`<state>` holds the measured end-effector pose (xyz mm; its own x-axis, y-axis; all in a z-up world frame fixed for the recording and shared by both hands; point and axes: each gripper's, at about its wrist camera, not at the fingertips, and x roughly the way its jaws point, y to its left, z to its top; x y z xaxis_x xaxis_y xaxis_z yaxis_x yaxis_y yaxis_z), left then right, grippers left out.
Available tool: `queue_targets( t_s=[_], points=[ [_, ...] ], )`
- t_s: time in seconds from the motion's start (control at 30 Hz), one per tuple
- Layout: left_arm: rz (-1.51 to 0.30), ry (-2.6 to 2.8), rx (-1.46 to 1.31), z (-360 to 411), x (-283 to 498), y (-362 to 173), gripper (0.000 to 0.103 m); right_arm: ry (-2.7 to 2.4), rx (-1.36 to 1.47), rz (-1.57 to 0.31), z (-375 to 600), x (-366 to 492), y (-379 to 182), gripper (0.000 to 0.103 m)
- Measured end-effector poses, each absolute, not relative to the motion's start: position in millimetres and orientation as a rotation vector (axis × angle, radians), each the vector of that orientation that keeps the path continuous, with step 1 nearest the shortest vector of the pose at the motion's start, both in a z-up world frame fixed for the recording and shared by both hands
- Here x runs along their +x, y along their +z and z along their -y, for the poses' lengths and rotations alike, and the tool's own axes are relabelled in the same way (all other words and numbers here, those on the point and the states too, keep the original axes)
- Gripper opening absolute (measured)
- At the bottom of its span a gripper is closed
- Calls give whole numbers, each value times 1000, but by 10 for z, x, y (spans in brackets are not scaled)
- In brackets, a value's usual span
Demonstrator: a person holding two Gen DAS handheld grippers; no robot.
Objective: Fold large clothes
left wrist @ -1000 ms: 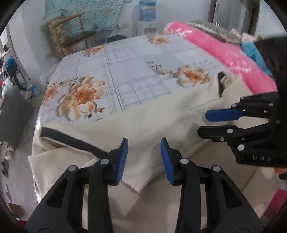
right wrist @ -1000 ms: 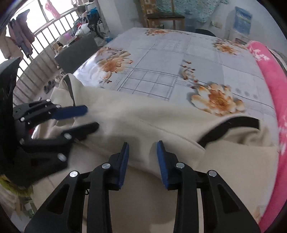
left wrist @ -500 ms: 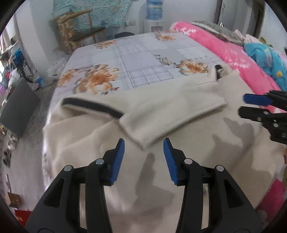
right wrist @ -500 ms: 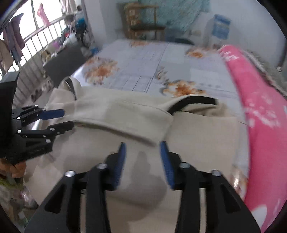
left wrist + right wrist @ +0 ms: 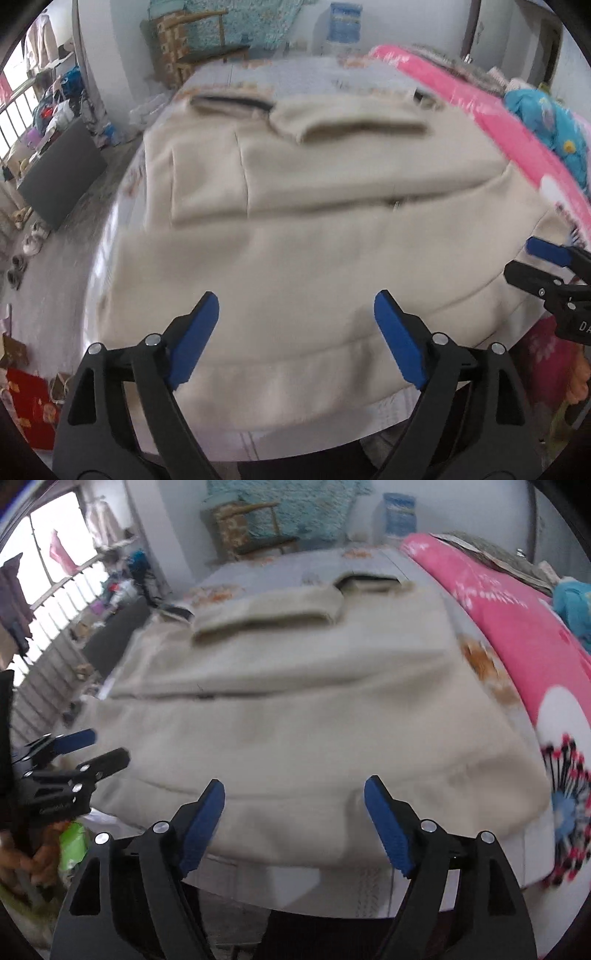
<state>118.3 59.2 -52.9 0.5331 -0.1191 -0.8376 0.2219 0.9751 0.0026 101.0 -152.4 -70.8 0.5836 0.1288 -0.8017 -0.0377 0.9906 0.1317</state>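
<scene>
1. The cream garment (image 5: 314,229) lay spread across the near end of the bed (image 5: 295,563), its sleeves folded in across the far part and its hem hanging a little over the near edge.
2. The left gripper (image 5: 295,339) had just been opening its jaws; they stood wide apart above the hem with nothing between them.
3. The right gripper (image 5: 295,821) had likewise just been opening and gripped nothing, poised over the hem nearer the pink quilt (image 5: 517,627) on the right.
4. If either gripper pinched only the top layer at the hem, the lower layer would likely lag and the fold would bunch.
5. Uneven lifting by the two could skew the fold line, since the cloth looked thick and heavy.
6. A hasty carry towards the far end might drag the folded sleeves out of place.
7. The overhanging hem could slide off the edge if tugged nearward.
</scene>
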Motion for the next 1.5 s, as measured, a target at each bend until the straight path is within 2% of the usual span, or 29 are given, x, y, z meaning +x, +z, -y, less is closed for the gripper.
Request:
queue_targets(
  t_s=[0.07,0.33,0.57,0.93,0.97,1.03,1.23,1.5],
  points=[
    [-966,-189,93,-616,1150,-562,86,90,77,-935,1450,972,-769,86],
    [-947,-151,85,-624,1167,-607,93,58,24,-881,1425,951,-668,87],
    [-940,-152,81,-635,1185,-601,94,67,-16,-862,1419,996,-828,94],
    [-801,-76,68,-1081,952,-252,93,86,-32,-860,1413,991,-840,96],
    [-798,-58,69,-1164,926,-241,92,87,-32,-861,1413,991,-840,96],
    [-805,-39,63,-1300,895,-241,79,91,-35,-861,1416,991,-842,96],
    [-844,-45,-24,-1595,847,-315,57,97,-56,-869,1398,993,-850,96],
    [-845,-84,-98,-1789,1007,-408,46,91,-62,-885,1377,1010,-849,97]
  ],
)
